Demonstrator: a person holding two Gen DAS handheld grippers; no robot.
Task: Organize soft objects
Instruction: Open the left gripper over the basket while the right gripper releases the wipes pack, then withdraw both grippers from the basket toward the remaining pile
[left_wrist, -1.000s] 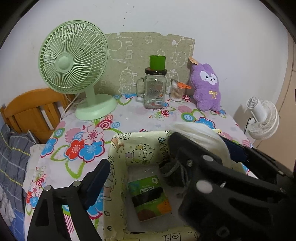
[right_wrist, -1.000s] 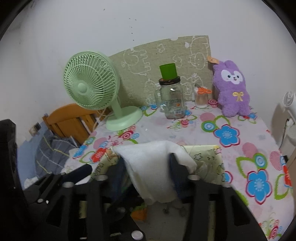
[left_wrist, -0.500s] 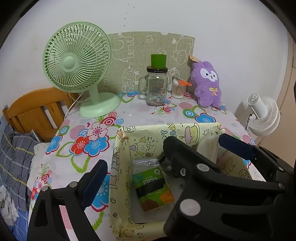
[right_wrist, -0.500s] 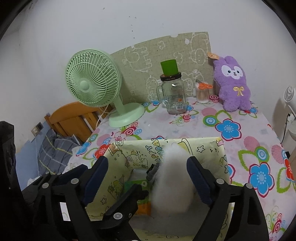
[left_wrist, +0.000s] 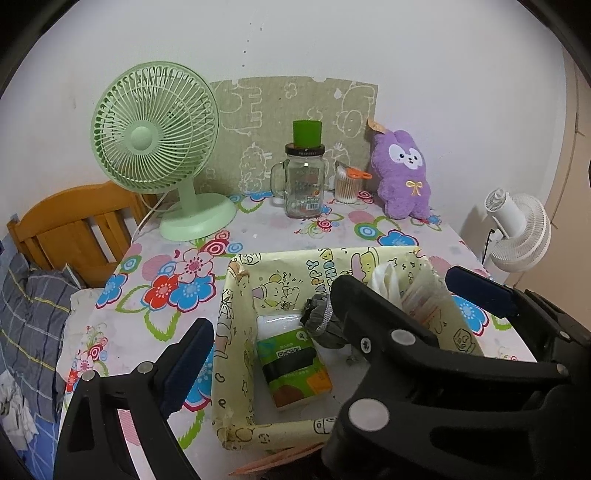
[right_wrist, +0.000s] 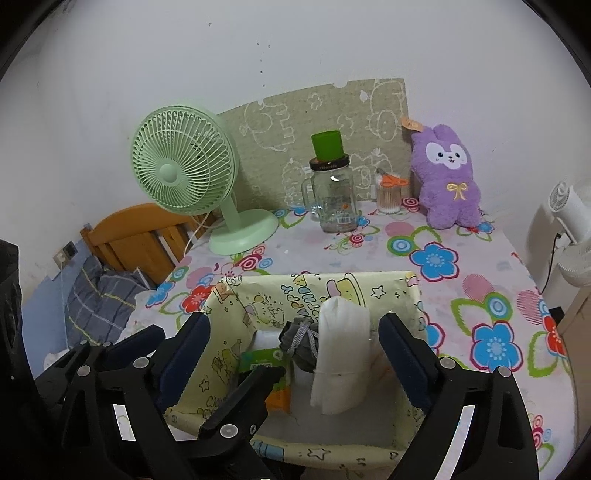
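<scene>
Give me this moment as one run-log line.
stage: release | right gripper: jaws just opened, pads clear of white cloth | cloth: in yellow box | left gripper: open, empty

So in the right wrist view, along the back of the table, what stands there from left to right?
Green fan → glass jar with a green cup on its lid → cotton swab holder → purple plush.

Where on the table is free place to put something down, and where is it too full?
Free tablecloth lies between the yellow box and the glass jar, and right of the box below the purple plush. The box and back row are crowded.
</scene>
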